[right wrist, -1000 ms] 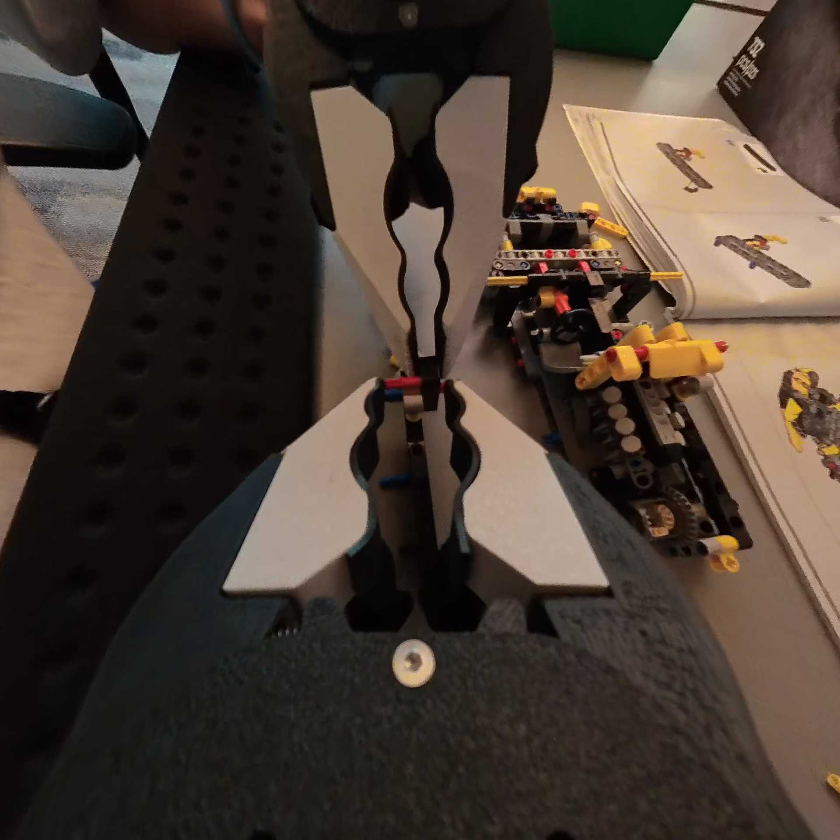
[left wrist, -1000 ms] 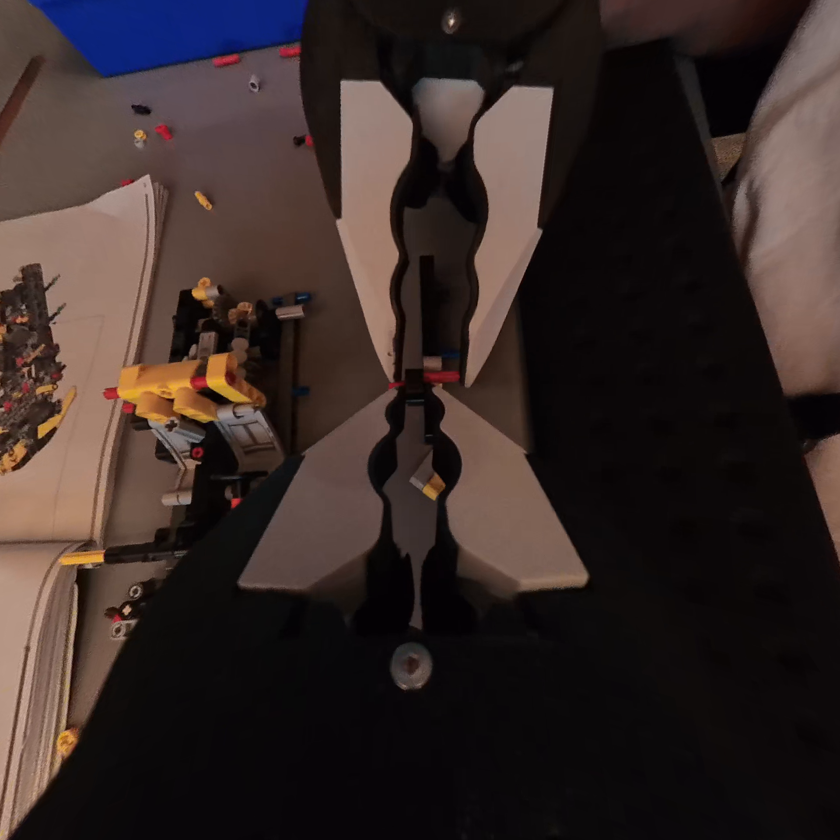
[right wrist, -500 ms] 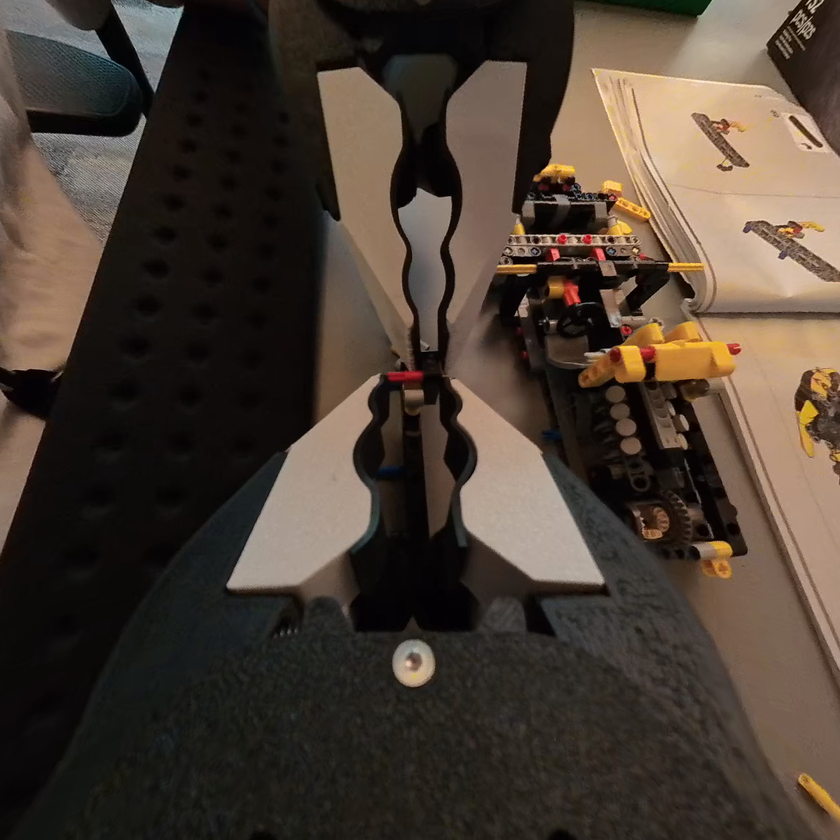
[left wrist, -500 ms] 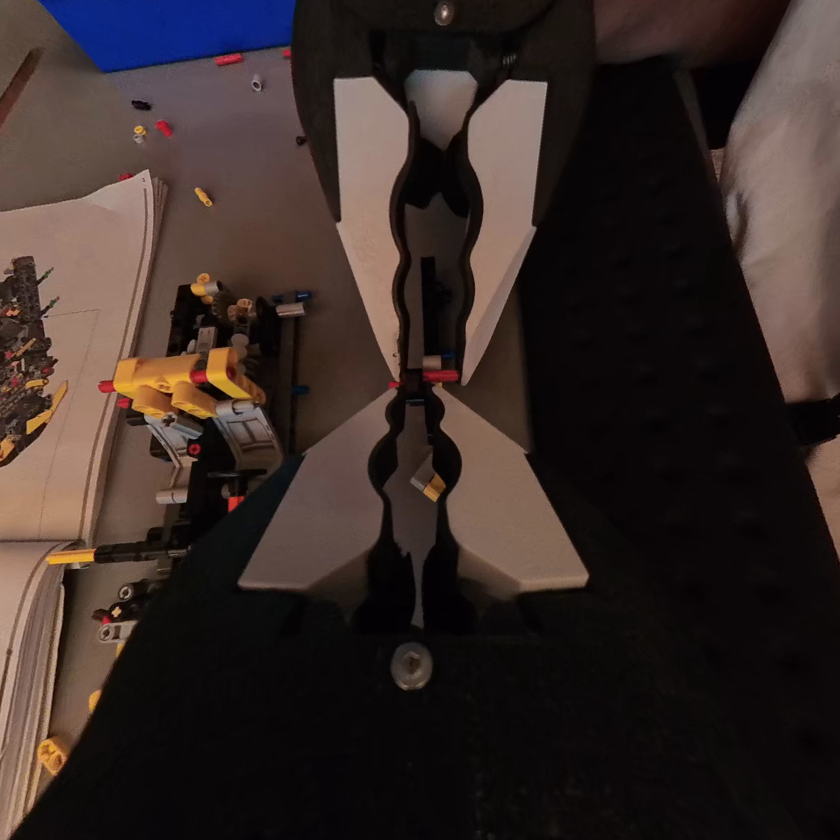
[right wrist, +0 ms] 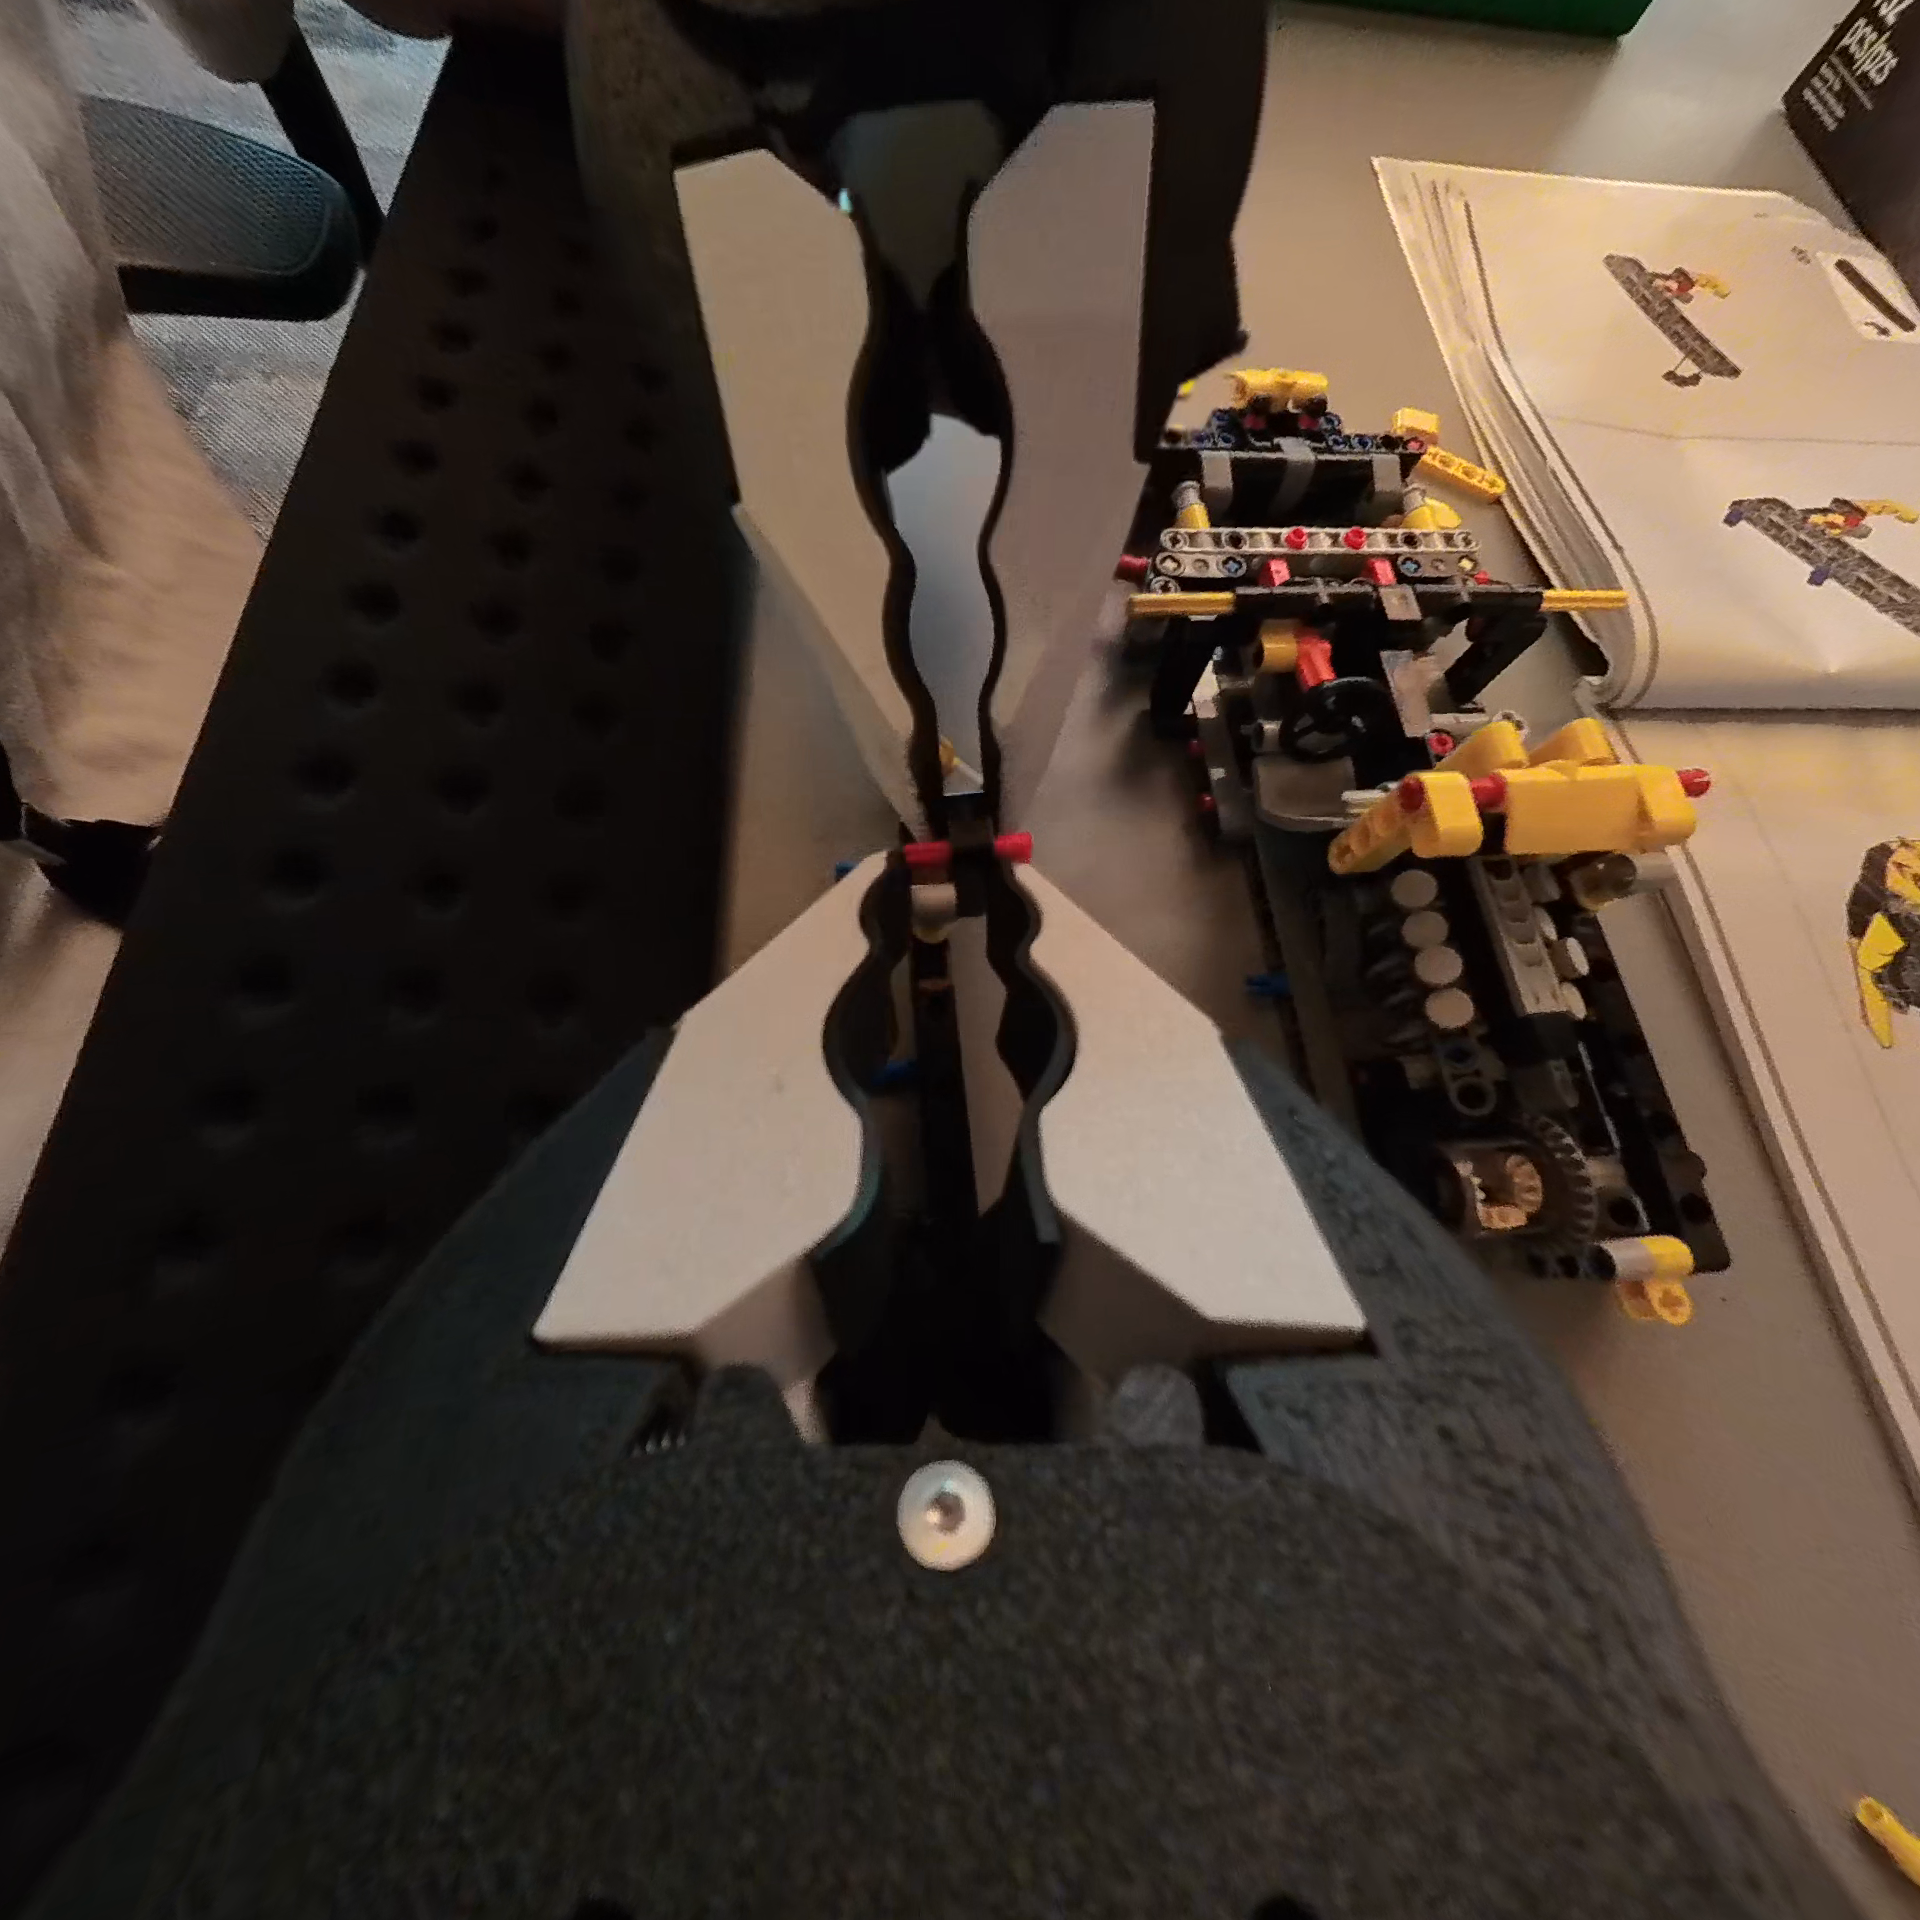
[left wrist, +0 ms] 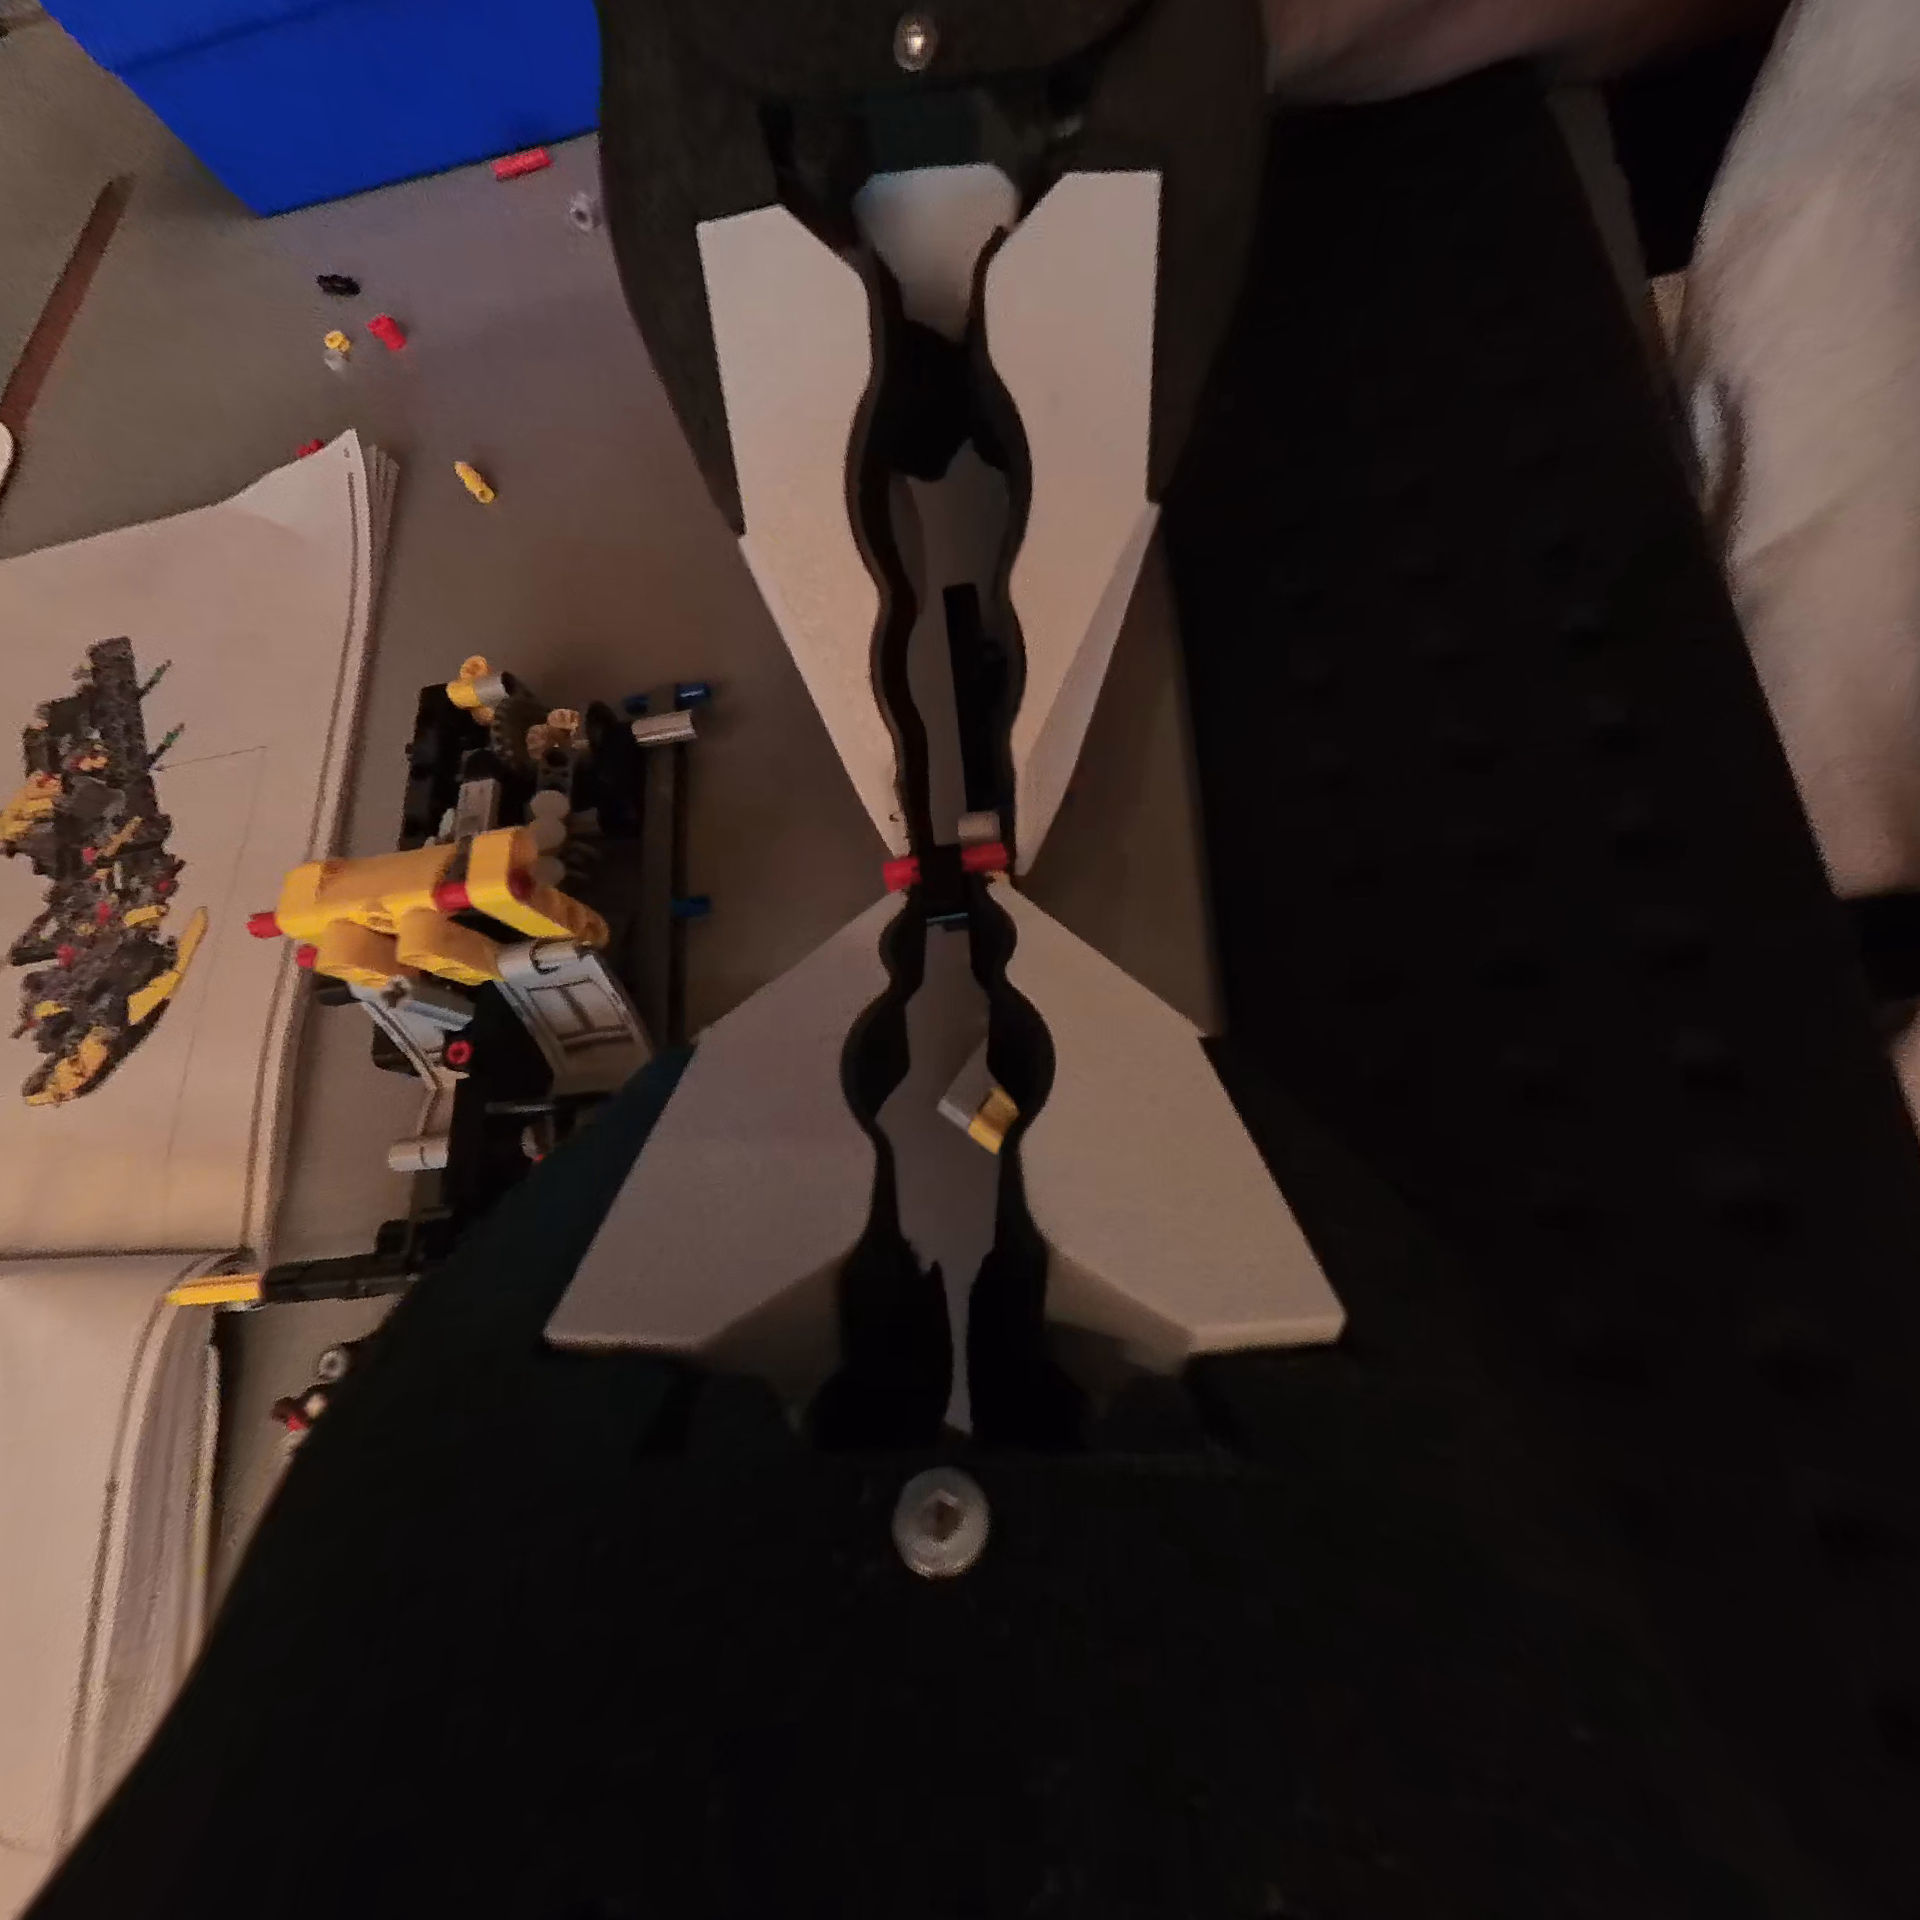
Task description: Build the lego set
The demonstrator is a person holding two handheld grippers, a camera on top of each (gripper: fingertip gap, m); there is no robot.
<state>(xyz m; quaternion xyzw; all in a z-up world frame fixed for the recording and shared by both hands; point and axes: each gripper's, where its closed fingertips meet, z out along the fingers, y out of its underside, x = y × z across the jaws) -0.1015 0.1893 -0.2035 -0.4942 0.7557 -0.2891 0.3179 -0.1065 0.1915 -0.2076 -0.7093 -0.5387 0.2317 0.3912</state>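
My two grippers meet tip to tip above the table. A thin black lego beam lies lengthwise between the fingers of my right gripper, with a red pin across its far end and a small grey piece beside it. My left gripper is shut on that same end of the beam. Each gripper also shows in the other's view, the right one and the left one. A grey and yellow piece shows in the left gripper's gap; whether it is attached I cannot tell.
The half-built black and yellow lego model lies on the table beside the grippers. Open instruction booklets lie past it. Loose small pieces and a blue box are farther off. A black box stands at the corner. My left and right fingertips are right by each other.
The grippers stay tip to tip on the beam. In the right wrist view the red pin now sticks out on both sides of the beam, where it showed only on the left.
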